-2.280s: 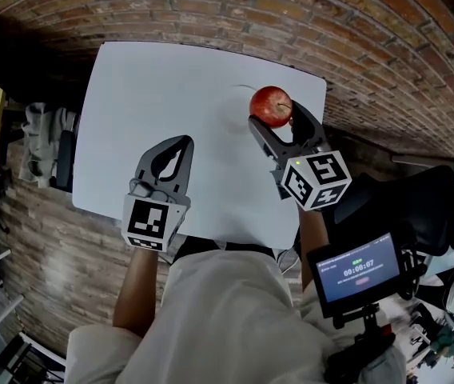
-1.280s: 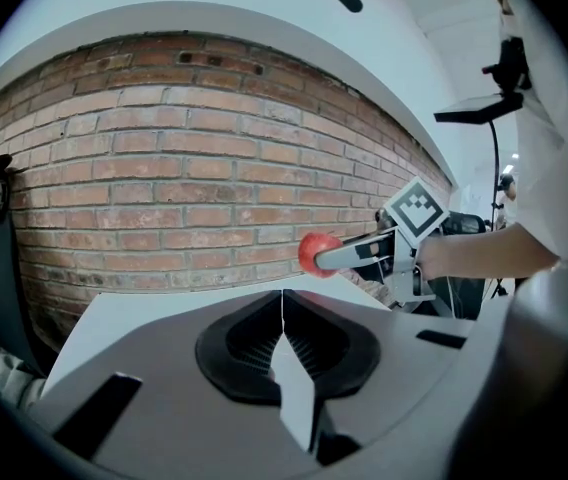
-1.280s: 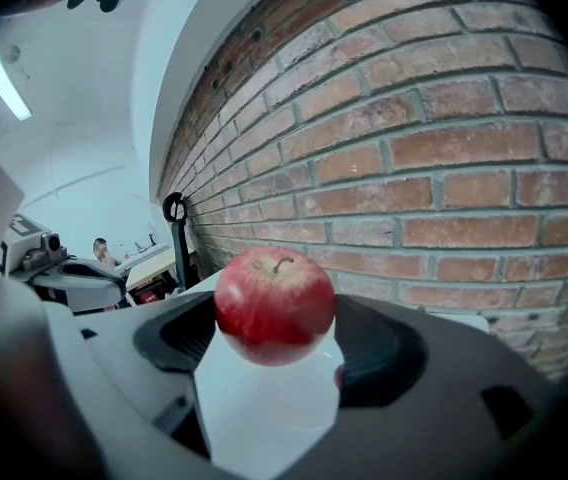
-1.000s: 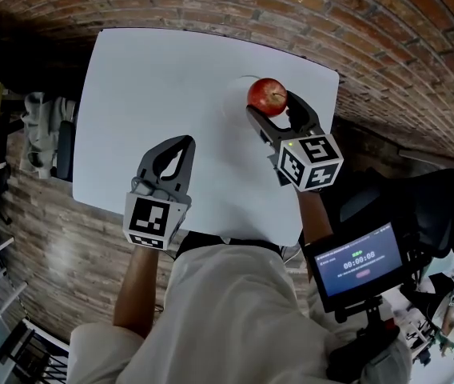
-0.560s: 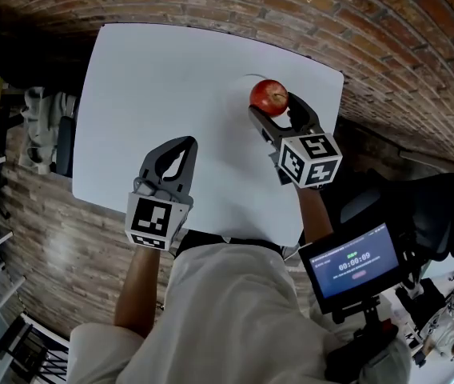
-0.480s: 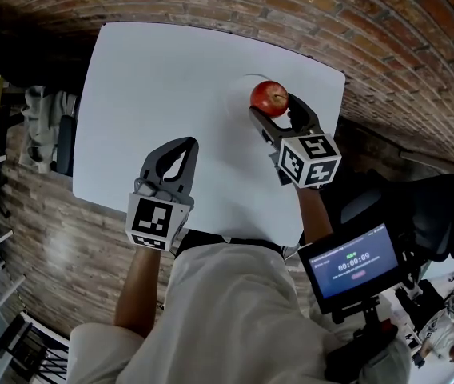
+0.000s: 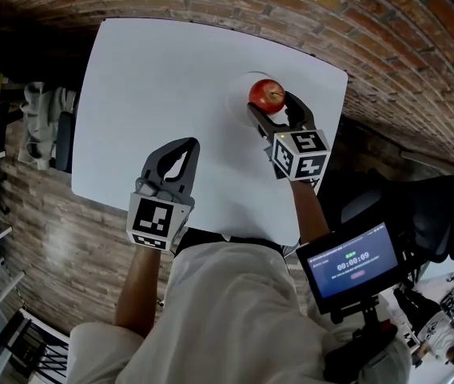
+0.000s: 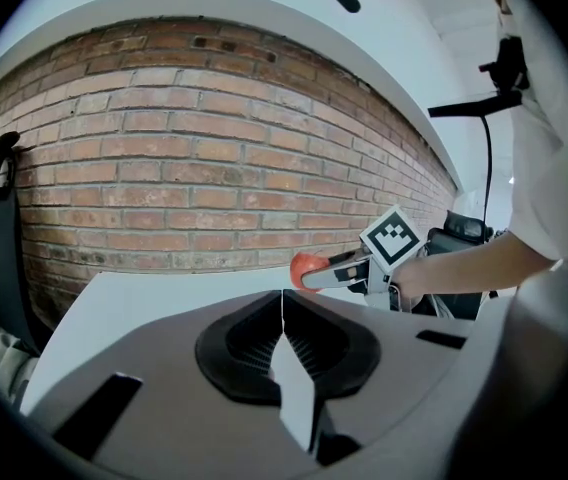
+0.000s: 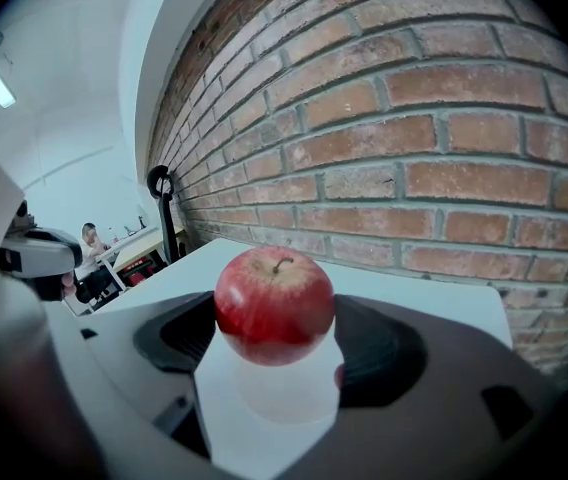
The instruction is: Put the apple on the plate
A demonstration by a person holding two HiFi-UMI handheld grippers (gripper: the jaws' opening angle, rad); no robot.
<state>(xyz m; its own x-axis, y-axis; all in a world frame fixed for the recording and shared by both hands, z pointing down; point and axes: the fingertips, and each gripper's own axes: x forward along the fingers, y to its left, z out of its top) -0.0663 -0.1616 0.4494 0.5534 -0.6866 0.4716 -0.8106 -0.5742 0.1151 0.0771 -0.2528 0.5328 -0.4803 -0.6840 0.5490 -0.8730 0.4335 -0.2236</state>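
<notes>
Right gripper [image 7: 271, 106] reaches out to the far right part of the white table [image 7: 155, 78], close to the brick wall [image 9: 444, 118]. Its jaws are closed against the two sides of the apple [image 7: 267, 94]. In the right gripper view the fruit fills the gap between the dark pads, stem up, red skin intact. The apple is positioned over the plate [image 7: 236, 101], a white dish that is hard to separate from the white table; only a faint rim arc shows to the left of the fruit. A pale round patch under the apple in the right gripper view is probably the plate's surface. Cannot tell from either view whether the apple's base touches the plate or hangs just above it. Upright hold with the jaws at the fruit's widest part looks deliberate: it keeps the round fruit from rolling and lets it settle on its base. Left gripper [image 7: 185, 144] is well apart, over the near left of the table. Its jaws are pressed together with nothing between them, apparently parked clear of the working side. Judgement: placement is at its final step. What remains is to confirm contact with the plate, then part the jaws gently. Risk: the apple may roll toward the rim if it is let go above the surface or nudged by a jaw on the way out.
</notes>
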